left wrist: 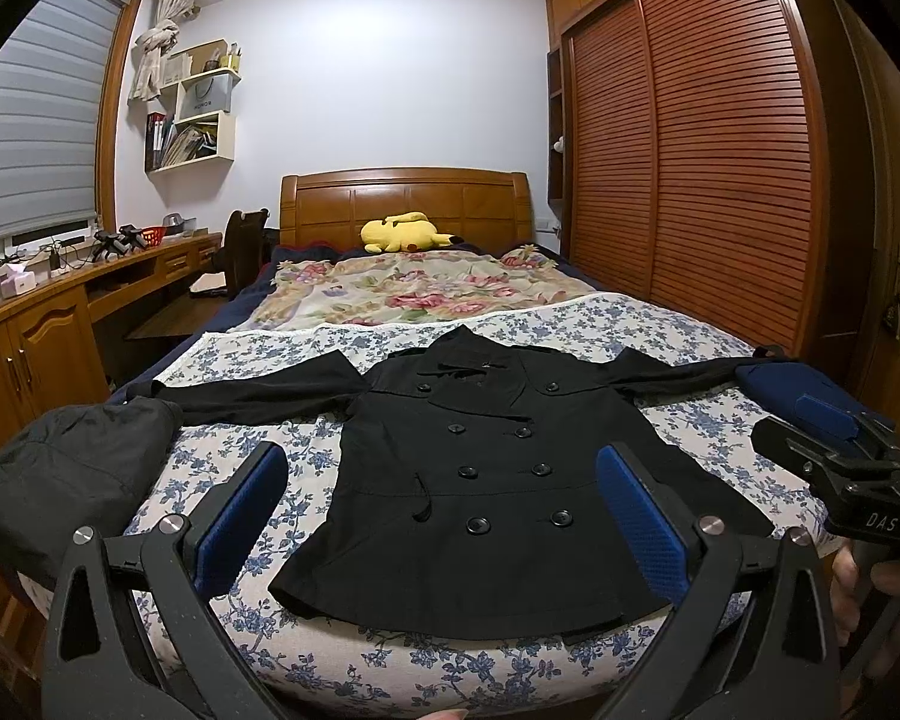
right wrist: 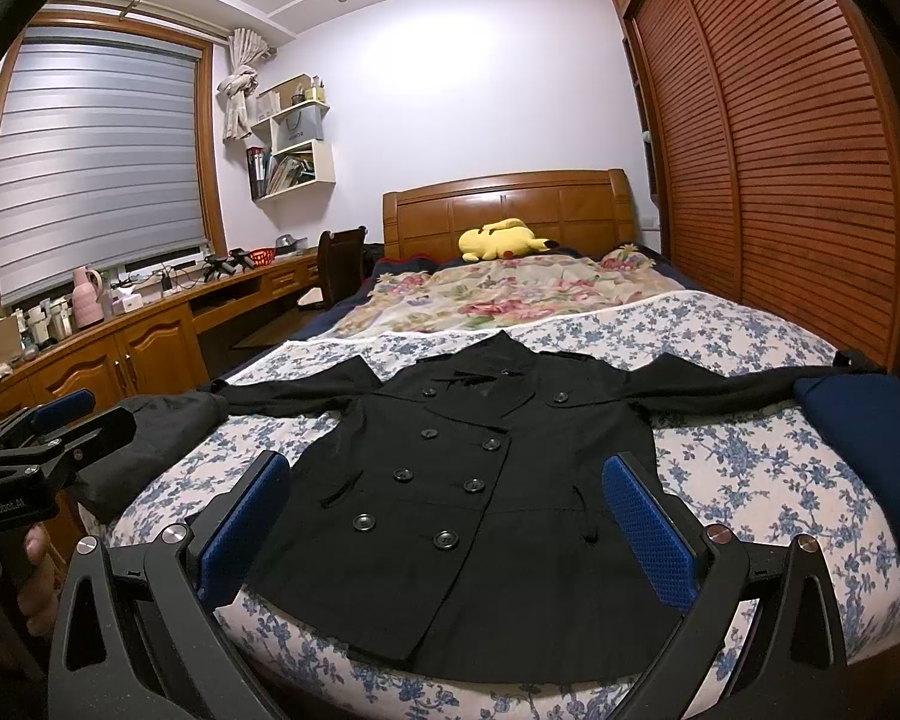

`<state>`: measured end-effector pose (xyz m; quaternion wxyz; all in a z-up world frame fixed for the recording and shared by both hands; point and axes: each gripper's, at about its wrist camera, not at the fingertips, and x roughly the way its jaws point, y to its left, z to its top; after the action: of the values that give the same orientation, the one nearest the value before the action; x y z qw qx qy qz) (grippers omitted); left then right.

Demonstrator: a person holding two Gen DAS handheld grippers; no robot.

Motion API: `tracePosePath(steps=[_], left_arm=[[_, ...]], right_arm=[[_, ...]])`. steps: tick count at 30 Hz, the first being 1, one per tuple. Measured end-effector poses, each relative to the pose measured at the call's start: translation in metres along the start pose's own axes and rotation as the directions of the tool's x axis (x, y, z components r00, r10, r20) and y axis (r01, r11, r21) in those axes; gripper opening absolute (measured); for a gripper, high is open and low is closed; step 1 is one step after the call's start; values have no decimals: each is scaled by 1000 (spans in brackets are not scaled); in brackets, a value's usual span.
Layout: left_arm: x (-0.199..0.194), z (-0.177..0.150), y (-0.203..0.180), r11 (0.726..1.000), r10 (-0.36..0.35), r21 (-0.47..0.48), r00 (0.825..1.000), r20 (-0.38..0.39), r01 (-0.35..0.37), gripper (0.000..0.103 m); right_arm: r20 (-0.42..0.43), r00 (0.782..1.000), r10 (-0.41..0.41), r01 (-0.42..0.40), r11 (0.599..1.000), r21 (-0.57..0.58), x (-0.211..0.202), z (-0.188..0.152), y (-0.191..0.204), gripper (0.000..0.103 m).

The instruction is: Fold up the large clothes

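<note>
A black double-breasted coat (left wrist: pixel 486 480) lies flat and face up on the blue-flowered bed sheet (left wrist: pixel 714 420), sleeves spread to both sides; it also shows in the right wrist view (right wrist: pixel 450 510). My left gripper (left wrist: pixel 444 498) is open and empty, held above the foot of the bed before the coat's hem. My right gripper (right wrist: pixel 450 504) is open and empty, beside the left one, also before the hem. The right gripper shows in the left wrist view (left wrist: pixel 840 444) at the right edge; the left gripper shows in the right wrist view (right wrist: pixel 60 420) at the left edge.
A dark grey garment (left wrist: pixel 72 468) lies at the bed's left corner, a folded navy garment (right wrist: pixel 870 444) at the right edge. A floral blanket (left wrist: pixel 414 288) and yellow plush toy (left wrist: pixel 402 232) lie farther up the bed. A wooden desk (left wrist: pixel 60 312) runs along the left, a slatted wardrobe (left wrist: pixel 690 150) along the right.
</note>
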<state>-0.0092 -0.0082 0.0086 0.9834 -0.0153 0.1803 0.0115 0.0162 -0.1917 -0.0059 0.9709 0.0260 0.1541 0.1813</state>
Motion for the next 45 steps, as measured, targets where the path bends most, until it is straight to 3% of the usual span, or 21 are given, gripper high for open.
tracePosePath(steps=[26,45], left_arm=[[0,2,-1,1000,-1,-1,1000,-2,1,103],[59,-30,47,995,91,-26,990,-107,-94,103]], right_arm=[[5,1000,4,-4,1000,-1,-1,1,-1,103],[-90,995,49,-52,998,-38,73,-5,-10,103]])
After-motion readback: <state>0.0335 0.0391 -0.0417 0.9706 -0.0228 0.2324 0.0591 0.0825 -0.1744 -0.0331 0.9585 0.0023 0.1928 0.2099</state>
